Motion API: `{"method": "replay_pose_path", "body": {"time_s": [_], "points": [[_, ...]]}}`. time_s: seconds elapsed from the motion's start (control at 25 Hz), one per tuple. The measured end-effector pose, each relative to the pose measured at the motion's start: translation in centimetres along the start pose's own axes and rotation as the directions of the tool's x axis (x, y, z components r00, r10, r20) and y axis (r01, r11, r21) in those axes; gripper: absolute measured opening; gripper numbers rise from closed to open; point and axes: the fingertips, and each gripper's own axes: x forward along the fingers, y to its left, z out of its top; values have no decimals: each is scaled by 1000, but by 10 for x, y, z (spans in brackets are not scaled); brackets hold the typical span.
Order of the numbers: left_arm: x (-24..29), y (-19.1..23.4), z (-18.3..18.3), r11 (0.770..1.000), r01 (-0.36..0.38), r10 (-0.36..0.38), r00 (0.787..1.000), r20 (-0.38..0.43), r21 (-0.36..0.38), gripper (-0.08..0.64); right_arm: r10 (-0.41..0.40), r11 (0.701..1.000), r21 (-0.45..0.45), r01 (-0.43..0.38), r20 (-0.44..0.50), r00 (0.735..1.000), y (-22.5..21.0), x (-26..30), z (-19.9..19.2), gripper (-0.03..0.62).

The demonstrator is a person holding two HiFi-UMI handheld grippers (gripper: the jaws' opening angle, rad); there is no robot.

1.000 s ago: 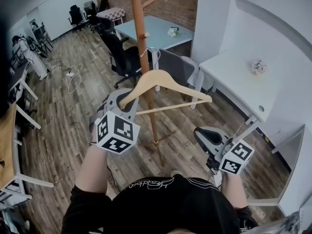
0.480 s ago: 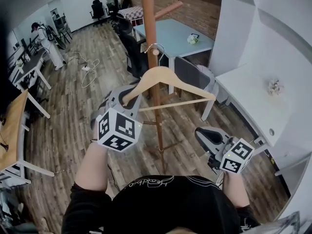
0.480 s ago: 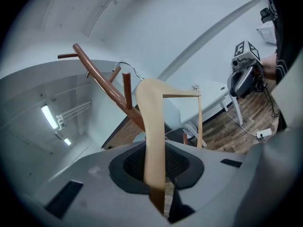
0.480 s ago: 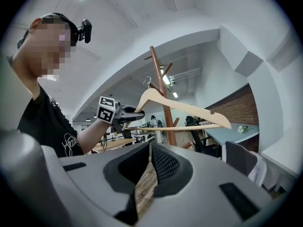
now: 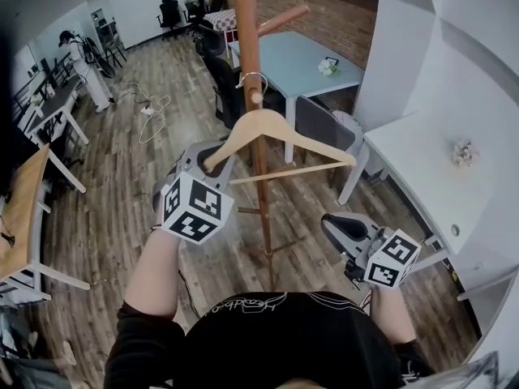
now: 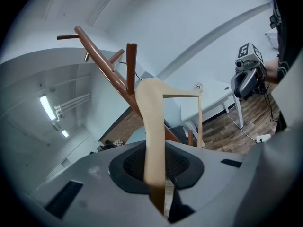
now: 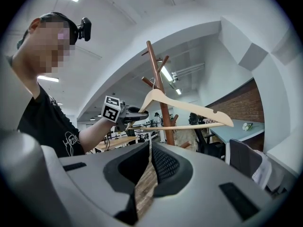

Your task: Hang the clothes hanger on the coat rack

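A pale wooden clothes hanger point(image 5: 280, 130) hangs in the air against the brown coat rack pole point(image 5: 246, 47). Its metal hook point(image 5: 250, 78) loops just above a short peg point(image 5: 257, 97) on the pole; I cannot tell whether it rests on the peg. My left gripper point(image 5: 212, 157) is shut on the hanger's left arm, and the left gripper view shows the wood point(image 6: 154, 126) clamped between the pads. My right gripper point(image 5: 339, 227) stays low and to the right of the pole, shut and empty, and looks across at the hanger point(image 7: 189, 109).
Behind the rack stand a dark chair point(image 5: 318, 120) and a light blue table point(image 5: 296, 55). A white desk point(image 5: 413, 148) runs along the right wall. Wooden desks point(image 5: 20, 217) line the left side. A person point(image 5: 81, 55) stands far back left, with cables point(image 5: 150, 110) on the floor.
The left gripper has carried the hanger closer to the pole, and the hook now sits right over the short peg. The right gripper has stayed low at the right.
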Motion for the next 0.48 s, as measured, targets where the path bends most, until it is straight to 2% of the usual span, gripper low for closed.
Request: {"method": "replay_pose_path", "body": {"time_s": [0.2,0.48], "points": [[12,-3,-13,1000,22,-22,1000,-15,-17,58,-2,1000,4,2,-10,1000,-5,2,0,46],[28,-5,-26,1000,25,-24,999,-36,18,58,-9,999,35,11,-34,999,-15,6,-11,46]]}}
